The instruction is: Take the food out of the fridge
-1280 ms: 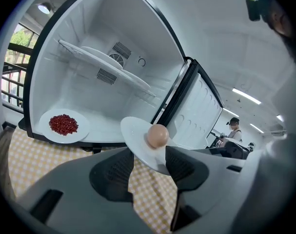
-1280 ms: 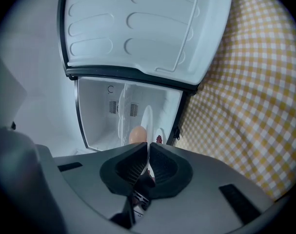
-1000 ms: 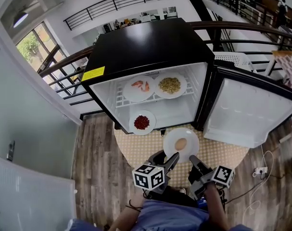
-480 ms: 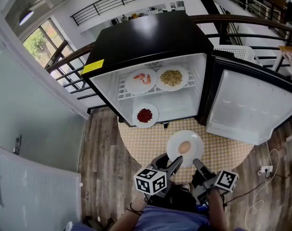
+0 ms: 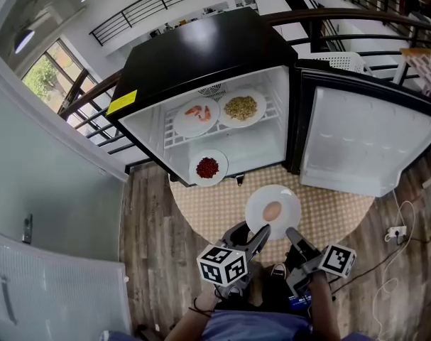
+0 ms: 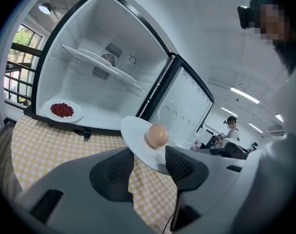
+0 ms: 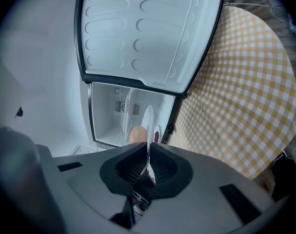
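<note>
The black box-shaped fridge (image 5: 201, 48) stands open, with its white-lined door (image 5: 364, 141) swung out to the right. In front of it is the round table with a yellow checked cloth (image 5: 201, 219).

Three plates are in the fridge. On the wire shelf (image 5: 171, 139) sit a white plate of pink shrimp (image 5: 187, 123) and a white plate of pale grains (image 5: 260, 114). A white plate of red food (image 5: 195, 175) sits at the front of the fridge floor.

The round white plate (image 5: 287, 199) carrying a tan egg-shaped piece (image 5: 272, 210) is out of the fridge, held over the cloth. The right gripper (image 5: 295, 236) has its jaws pinched tight on that plate's rim. The left gripper (image 5: 256, 234) has its jaws wide apart. The plate's near edge lies in the gap, unclamped, probably as a prop.

The step in hand looks like setting this plate down. It should stay level so the rounded piece does not roll. The base should meet the cloth before the right jaws let go.

The cloth is bare on both sides of the plate. The door's lower edge is close on the right, and the near rim of the table lies just under the grippers, so a spot toward the middle of the table seems safest.
</note>
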